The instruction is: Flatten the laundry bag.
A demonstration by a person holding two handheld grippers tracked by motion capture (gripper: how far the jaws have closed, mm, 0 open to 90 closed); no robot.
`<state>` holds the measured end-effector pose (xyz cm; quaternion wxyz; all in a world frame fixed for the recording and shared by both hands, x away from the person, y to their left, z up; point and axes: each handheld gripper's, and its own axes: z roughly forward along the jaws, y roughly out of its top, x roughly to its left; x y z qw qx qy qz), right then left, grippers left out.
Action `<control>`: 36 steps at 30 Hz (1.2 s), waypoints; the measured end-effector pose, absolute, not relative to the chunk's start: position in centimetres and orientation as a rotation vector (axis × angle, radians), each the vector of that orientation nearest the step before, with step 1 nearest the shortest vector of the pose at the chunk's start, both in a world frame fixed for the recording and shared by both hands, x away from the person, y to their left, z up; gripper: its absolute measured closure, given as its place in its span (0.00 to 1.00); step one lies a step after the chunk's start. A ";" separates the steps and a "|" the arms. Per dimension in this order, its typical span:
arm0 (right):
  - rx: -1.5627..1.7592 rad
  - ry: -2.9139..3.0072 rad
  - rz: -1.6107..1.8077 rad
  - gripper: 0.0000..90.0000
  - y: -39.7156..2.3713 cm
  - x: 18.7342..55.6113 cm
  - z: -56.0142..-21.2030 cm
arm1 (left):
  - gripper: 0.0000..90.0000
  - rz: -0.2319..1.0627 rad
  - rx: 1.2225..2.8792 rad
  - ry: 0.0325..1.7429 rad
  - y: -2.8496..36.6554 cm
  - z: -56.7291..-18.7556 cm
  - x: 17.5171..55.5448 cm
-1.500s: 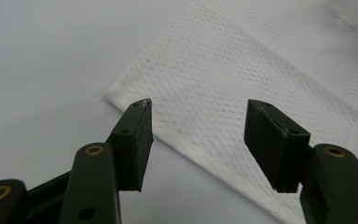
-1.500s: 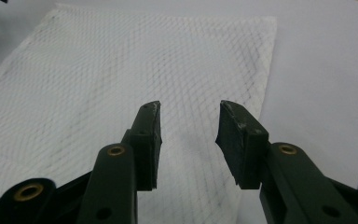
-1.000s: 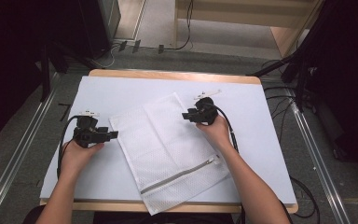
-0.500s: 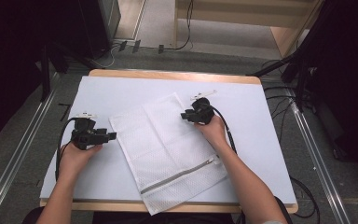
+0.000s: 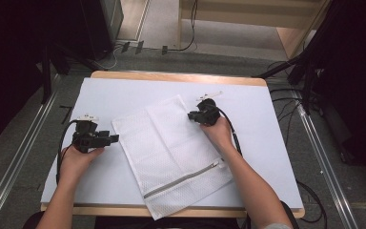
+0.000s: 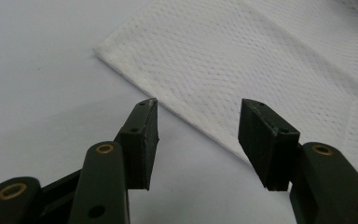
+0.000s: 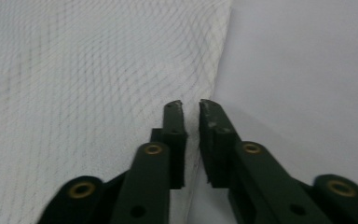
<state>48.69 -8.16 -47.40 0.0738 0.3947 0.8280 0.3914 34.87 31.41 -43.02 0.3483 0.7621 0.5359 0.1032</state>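
A white mesh laundry bag (image 5: 171,148) lies flat and slanted on the white table cover (image 5: 124,93), its zipper (image 5: 186,179) near the front end. My right gripper (image 5: 190,115) is at the bag's far right edge. In the right gripper view its jaws have just been closing and my right gripper (image 7: 191,105) pinches the mesh edge (image 7: 214,70) between them. My left gripper (image 5: 114,138) sits at the bag's left corner. My left gripper (image 6: 198,135) stands open, its jaws having closed a little, with the bag's edge (image 6: 191,70) running under the gap and untouched.
The table's wooden rim (image 5: 181,77) shows at the far side. Cables (image 5: 286,124) trail off the right side of the table, and metal rails (image 5: 324,157) run along the floor on both sides. Dark equipment stands at the back left.
My right gripper has shifted slightly left onto the bag's edge. The left hand has stayed where it was beside the bag's left corner.
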 end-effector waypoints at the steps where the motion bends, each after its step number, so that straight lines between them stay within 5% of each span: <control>1: 1.181 2.492 1.173 1.00 -8.2 48.7 -47.4 | 0.54 0.269 1.977 1.388 31.4 -43.0 34.9; 36: 1.441 2.247 1.078 1.00 -15.7 49.6 -47.1 | 0.54 0.241 2.032 1.303 28.2 -42.8 36.2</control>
